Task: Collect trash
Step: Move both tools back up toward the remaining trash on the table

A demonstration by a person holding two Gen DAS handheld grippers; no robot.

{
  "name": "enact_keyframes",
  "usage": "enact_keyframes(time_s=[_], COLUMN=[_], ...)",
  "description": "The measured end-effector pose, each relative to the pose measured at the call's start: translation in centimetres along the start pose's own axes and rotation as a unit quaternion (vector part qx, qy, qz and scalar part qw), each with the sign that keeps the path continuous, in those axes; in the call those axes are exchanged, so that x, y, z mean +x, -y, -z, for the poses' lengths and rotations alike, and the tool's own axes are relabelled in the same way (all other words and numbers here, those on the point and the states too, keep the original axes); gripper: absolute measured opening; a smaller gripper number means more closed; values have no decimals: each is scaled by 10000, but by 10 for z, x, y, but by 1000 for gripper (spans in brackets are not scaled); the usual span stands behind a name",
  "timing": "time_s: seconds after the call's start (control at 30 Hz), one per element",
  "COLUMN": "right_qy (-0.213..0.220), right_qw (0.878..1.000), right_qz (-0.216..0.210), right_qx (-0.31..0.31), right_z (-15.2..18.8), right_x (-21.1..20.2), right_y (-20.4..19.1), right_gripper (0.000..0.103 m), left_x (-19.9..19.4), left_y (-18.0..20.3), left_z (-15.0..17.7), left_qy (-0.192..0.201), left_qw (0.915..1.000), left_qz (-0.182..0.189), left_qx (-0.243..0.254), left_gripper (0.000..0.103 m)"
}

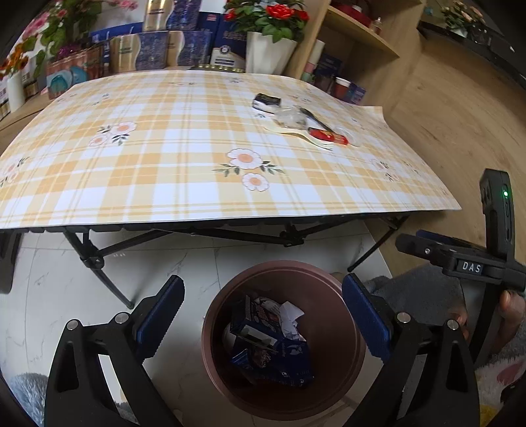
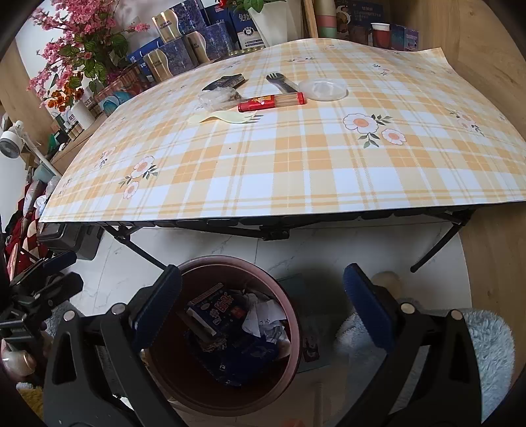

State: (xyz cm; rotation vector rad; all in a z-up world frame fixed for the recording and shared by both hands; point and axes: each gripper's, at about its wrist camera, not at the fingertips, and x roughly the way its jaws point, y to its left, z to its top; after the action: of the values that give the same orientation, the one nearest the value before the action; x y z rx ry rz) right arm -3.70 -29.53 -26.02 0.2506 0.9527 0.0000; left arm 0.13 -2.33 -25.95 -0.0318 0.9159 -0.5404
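Above the round brown plastic bin, my left gripper and right gripper both gape empty; remaining trash, like the red toothpick tube, lies across the checked table, so I should reach over and pinch squarely

A folding table with black crossed legs stands on a white marble-look floor, covered by a yellow plaid cloth with daisies. Behind it, wooden shelves hold boxes and cups. Pink artificial flowers and a white-potted rose plant line the back. Soft daylight.
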Motion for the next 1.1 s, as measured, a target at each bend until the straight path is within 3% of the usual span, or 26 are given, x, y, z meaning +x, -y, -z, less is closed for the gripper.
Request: enact_keyframes(time_s=[0.27, 0.4, 0.57, 0.8, 1.1], right_qy=[62, 592, 696, 716, 498], right_qw=[9993, 9975, 9949, 9968, 9982], right_qz=[-250, -126, -269, -196, 132], right_qx=[278, 357, 685, 293, 315], right_z=[-2, -14, -32, -59, -92], right_x=[-2, -16, -19, -30, -23], right_y=[8, 14, 33, 46, 74], right_gripper=[97, 97, 97, 97, 97], left_x=[-1, -4, -5, -4, 20], left_y=[-1, -4, -8, -20, -9], left_z=[1, 1, -1, -8, -72], left_qy=[4, 25, 47, -138, -310], left_qw=[10000, 9998, 9993, 9984, 9987], left_qz=[-47, -156, -298, -171, -4], left_qx=[-23, -137, -231, -523, -401], left_gripper=[94, 94, 94, 94, 94])
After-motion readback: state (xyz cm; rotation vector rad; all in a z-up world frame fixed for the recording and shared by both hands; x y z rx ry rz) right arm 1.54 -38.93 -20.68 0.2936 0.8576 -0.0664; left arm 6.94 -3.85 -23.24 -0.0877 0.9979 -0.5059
